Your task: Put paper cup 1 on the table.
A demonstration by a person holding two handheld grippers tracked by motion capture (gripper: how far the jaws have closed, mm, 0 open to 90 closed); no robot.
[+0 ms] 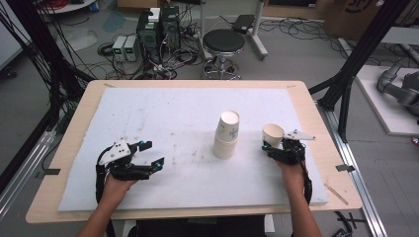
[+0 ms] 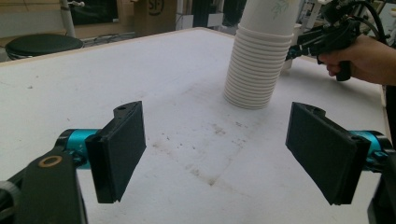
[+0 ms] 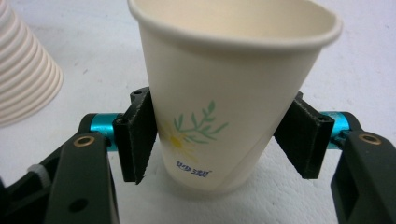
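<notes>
white paper cup (image 3: 224, 107) with leaf print, upright, right of cup stack (image 1: 227, 134)

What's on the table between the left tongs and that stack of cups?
Nothing but bare white pad, lightly stained. The high view shows it between the left tongs and the stack.

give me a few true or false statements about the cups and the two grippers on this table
1. The right gripper holds a single white paper cup with a green leaf print. True.
2. The left gripper grips the stack of white paper cups. False: its jaws stand open and empty, apart from the stack.
3. The single cup lies on its side. False: it is about upright, mouth up.
4. The stack stands on the white foam mat. True.
</notes>
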